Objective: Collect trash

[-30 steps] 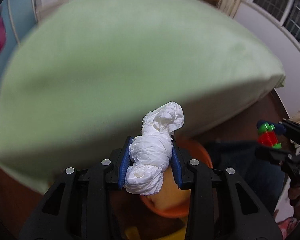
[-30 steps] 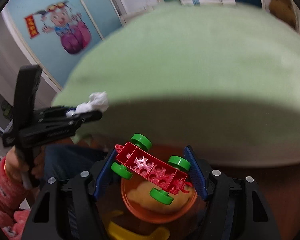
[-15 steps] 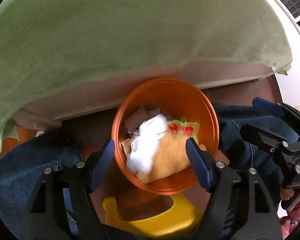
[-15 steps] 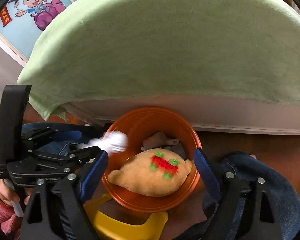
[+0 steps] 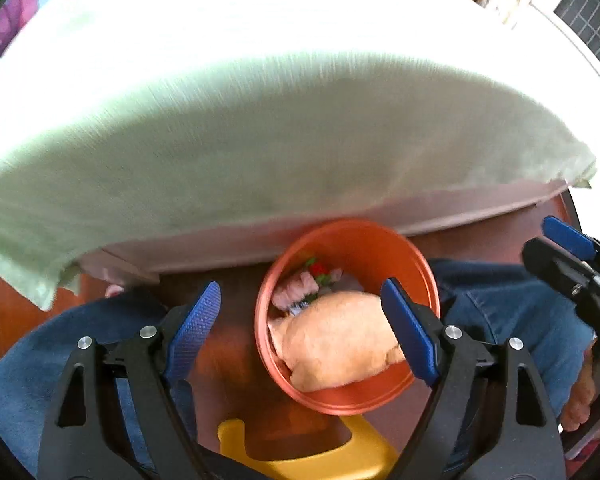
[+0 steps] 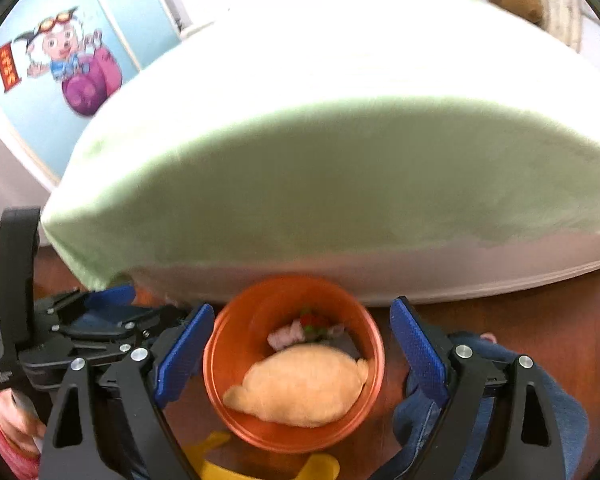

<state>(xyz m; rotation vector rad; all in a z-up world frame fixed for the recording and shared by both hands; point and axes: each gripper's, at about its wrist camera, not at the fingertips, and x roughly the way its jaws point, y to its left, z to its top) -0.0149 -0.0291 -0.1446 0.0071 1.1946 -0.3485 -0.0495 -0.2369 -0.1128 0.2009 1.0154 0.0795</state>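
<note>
Below both grippers, on the dark wood floor: we list what lies under us.
Bucket: orange bucket (image 5: 416, 268) (image 6: 220, 344), round, open-topped, standing just in front of the bed's edge and between our knees in blue jeans (image 5: 500, 300).
Bucket contents: tan plush toy (image 5: 340, 344) (image 6: 300, 388) fills the near half; behind it a crumpled tissue wad (image 5: 300, 284) (image 6: 286, 334), looking pinkish inside the orange walls, with the red-and-green toy car (image 5: 318, 268) (image 6: 310, 318) touching it — both blurred.
Left gripper (image 5: 300, 328): released; the jaws have just been opening, nothing between the blue pads; we see the bucket through the gap, its rim crossing behind the right pad.
Right gripper (image 6: 302, 350): released too, the jaws have just been opening wider; nothing is held — the bucket shows whole between the pads.
Bed: light green cover (image 5: 260, 128) (image 6: 340, 168) hanging over a pale mattress edge.
Foreground: yellow plastic piece (image 5: 300, 456) (image 6: 220, 468), near the bucket's near rim; what it belongs to we cannot tell.
Wall: cartoon picture (image 6: 68, 68) on pale blue, left of the bed.
</note>
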